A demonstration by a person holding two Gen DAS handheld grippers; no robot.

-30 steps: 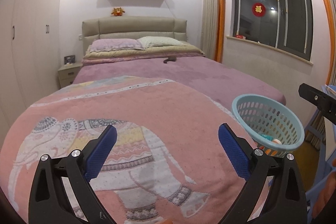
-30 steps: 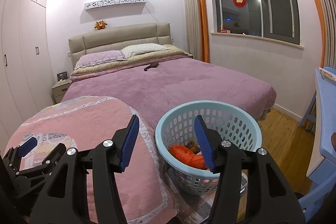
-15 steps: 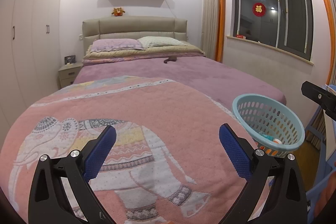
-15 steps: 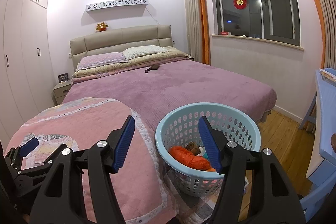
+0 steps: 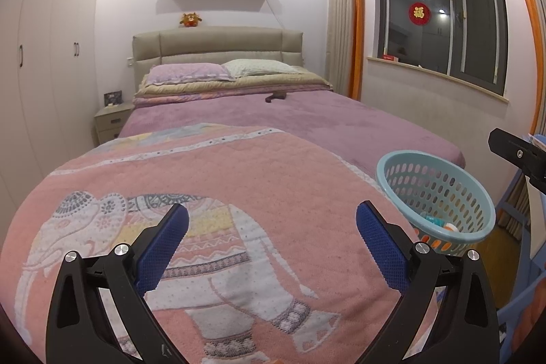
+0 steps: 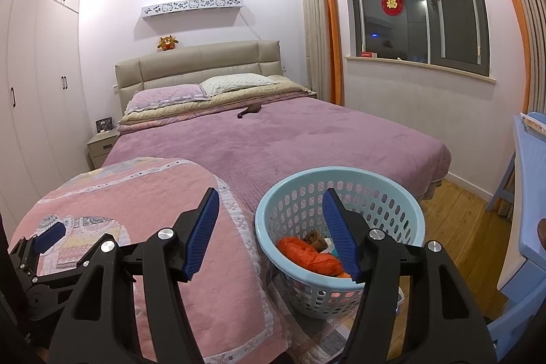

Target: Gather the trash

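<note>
Left gripper [image 5: 272,239]: fingers [image 5: 163,246] spread wide, nothing between them, poised over the pink elephant blanket [image 5: 218,193] at the foot end of the bed [image 5: 341,121]. Right gripper [image 6: 271,234]: fingers [image 6: 201,229] likewise apart and empty, hanging above the near rim of the pale blue basket [image 6: 341,174].

Basket standing on the floor just off the bed's foot corner, beside the blanket's right edge. Inside: a crumpled orange bag [image 6: 309,256], a small brown scrap [image 6: 315,239] and bits of white and teal, hard to identify.

Probably all light stuff. Orange bag soft, crinkly and likely slippery: best pinched at a bunched fold, not on a smooth face. Basket itself thin perforated plastic, light, a little springy: best taken at the rolled rim, one finger inside and one outside. Only loose candidate visible on the bed: a dark object [image 6: 249,110] far up near the pillows, well away from both grippers, too small to say whether trash; looks rigid.

Against the frames of a second before: almost no change. Right fingers spread further and sitting a little lower against the basket. Left view barely shifted, fingers equally wide. Basket contents unchanged.
</note>
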